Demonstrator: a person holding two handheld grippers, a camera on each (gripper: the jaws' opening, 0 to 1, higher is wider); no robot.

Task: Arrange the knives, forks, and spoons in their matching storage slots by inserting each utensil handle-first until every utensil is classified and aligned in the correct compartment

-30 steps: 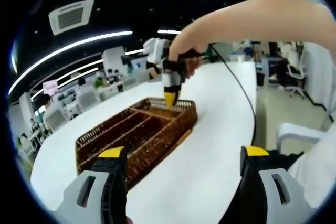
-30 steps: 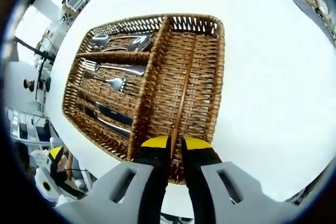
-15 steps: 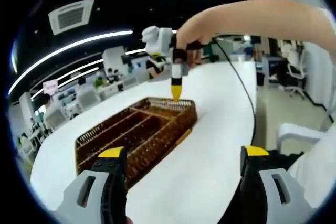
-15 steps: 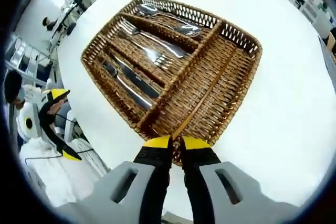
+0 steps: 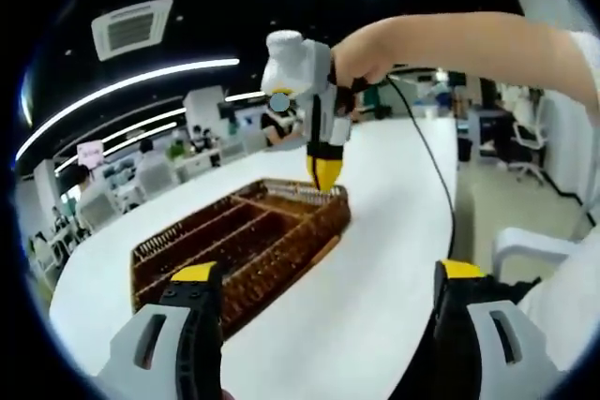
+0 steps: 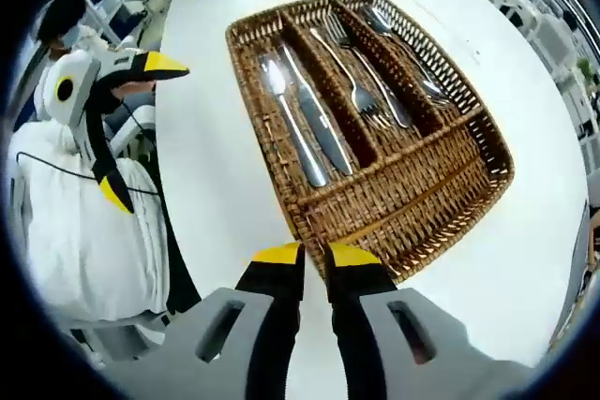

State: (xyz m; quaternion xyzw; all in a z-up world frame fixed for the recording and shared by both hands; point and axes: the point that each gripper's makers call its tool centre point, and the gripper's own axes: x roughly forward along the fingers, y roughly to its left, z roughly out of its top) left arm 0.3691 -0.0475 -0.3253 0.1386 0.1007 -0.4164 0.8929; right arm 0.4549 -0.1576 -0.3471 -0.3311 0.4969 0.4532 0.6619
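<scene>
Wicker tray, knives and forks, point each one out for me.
wicker tray (image 6: 487, 175): right gripper view, on its woven rim.
knives (image 6: 314, 119): right gripper view, on one blade.
forks (image 6: 361, 96): right gripper view, near the tines.

Wicker tray on white table, knives, forks, spoons each in separate slots.

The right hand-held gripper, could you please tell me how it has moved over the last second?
The right hand-held gripper lifted from the wicker tray's end, swung around above it, jaws shut throughout. Knives, forks, spoons stayed put; left hand-held gripper stayed open.
</scene>
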